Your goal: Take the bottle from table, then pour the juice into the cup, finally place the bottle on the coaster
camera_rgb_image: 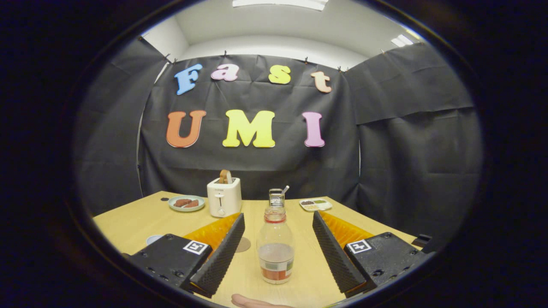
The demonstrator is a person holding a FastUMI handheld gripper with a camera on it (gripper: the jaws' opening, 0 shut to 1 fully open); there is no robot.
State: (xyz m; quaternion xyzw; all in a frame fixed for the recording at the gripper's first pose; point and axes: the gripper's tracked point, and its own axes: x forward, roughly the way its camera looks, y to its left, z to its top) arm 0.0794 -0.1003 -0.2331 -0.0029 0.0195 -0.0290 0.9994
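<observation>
The bottle [275, 245] stands upright on the worktop [128, 222], near its front edge, and sits between the two fingers of the gripper [278, 252] without touching either. It is clear, with a reddish band at the neck, a label low on its body, and juice filling roughly the lower part. The fingers stand well apart, one on each side of the bottle, with open worktop showing between each pad and the glass, so nothing is clamped. Just beside the left finger a round flat disc [242, 244] lies on the worktop, partly hidden; it may be the coaster, though that cannot be told for certain. Further to the left, near that side's edge, a pale rounded rim [153, 239] peeks out behind the gripper body and could be the cup. Toward the far edge stand a white toaster [224, 196] with a slice in it, a plate [186, 203] of food to its left, a metal grater [276, 197] right behind the bottle, and a small divided tray [315, 205]. A fingertip [250, 301] shows at the very front. By this evidence the task is at its first step: the bottle is bracketed but not grasped, and lifting, pouring and setting down all remain.
</observation>
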